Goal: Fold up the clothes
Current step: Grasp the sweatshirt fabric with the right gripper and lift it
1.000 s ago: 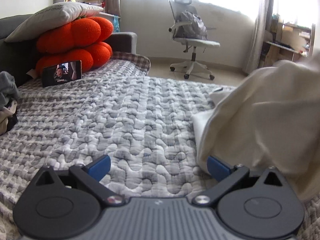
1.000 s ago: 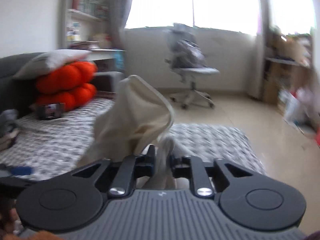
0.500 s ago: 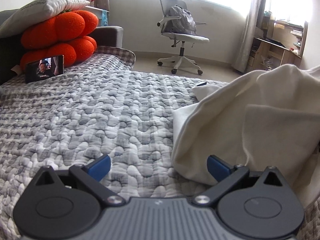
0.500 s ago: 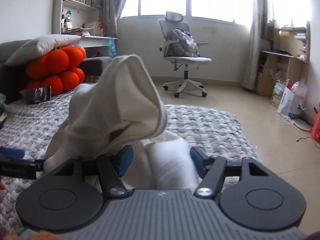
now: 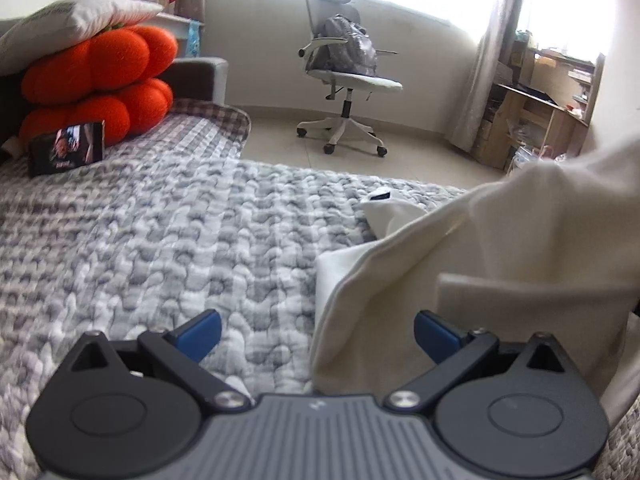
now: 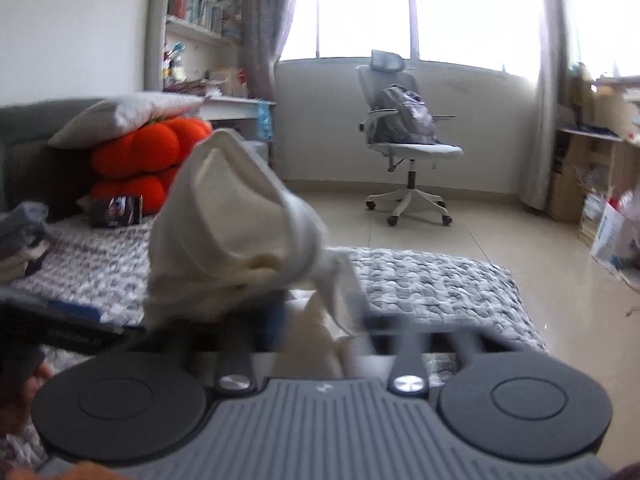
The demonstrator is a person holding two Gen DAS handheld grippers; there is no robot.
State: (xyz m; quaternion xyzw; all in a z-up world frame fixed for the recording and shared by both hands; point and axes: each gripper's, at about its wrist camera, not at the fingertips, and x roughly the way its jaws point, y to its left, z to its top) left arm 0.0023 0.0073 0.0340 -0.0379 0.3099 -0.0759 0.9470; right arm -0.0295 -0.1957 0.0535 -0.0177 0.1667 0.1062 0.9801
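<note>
A grey-and-white quilted bed [image 5: 168,248] fills the near scene, with orange pumpkin cushions [image 5: 96,84] at its far left and an office chair [image 5: 344,80] by the far window. A cream garment [image 5: 500,264] lies bunched on the right side of the bed, one part lifted. The right gripper [image 6: 320,320] has just been closing: half a second ago its jaws stood apart around the cloth, and now they are pinched tight on a fold of the cream garment, which rises in a loose hood above them. That renewed grip likely means a better hold for spreading or folding. The left gripper [image 5: 316,332] has its blue-padded jaws wide open, holding nothing; the garment's edge now lies between them, where a second ago it reached only the right-hand jaw.
</note>
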